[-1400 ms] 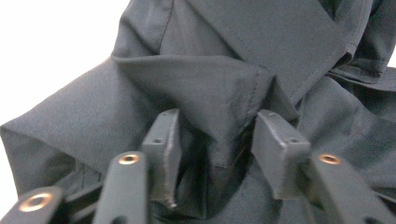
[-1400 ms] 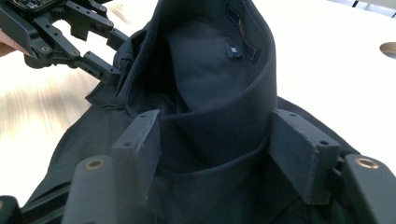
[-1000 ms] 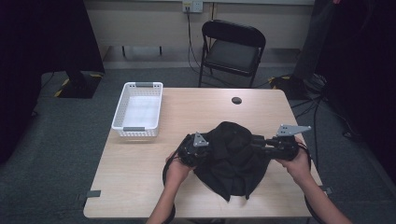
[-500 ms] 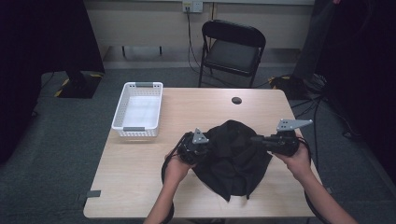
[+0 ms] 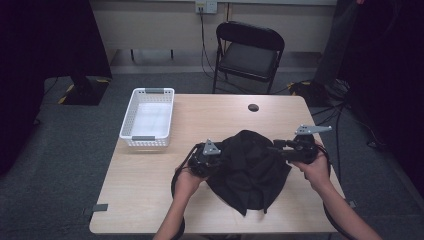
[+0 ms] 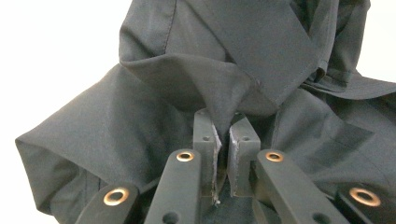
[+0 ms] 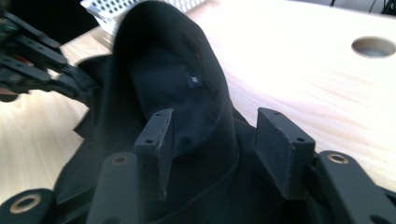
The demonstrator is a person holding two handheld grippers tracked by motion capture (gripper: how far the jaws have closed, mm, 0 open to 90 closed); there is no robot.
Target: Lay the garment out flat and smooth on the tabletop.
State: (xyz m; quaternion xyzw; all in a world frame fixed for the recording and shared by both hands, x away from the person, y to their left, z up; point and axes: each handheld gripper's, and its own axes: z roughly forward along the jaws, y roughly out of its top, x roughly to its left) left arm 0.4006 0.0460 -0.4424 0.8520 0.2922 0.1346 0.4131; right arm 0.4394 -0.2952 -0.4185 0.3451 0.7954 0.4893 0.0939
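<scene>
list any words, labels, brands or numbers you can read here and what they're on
None can be read.
Small white mark on a tag inside the black garment, in the right gripper view: too small and blurred to read.
White basket, table and folding chair: no lettering to be seen.

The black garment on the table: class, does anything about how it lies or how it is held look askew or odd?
The black garment lies bunched in a rumpled heap, not flat. The left gripper pinches a fold of it, while the right gripper, whose jaws have just been opening, stands open with cloth loose between them. So one side is held. No damage shows.
</scene>
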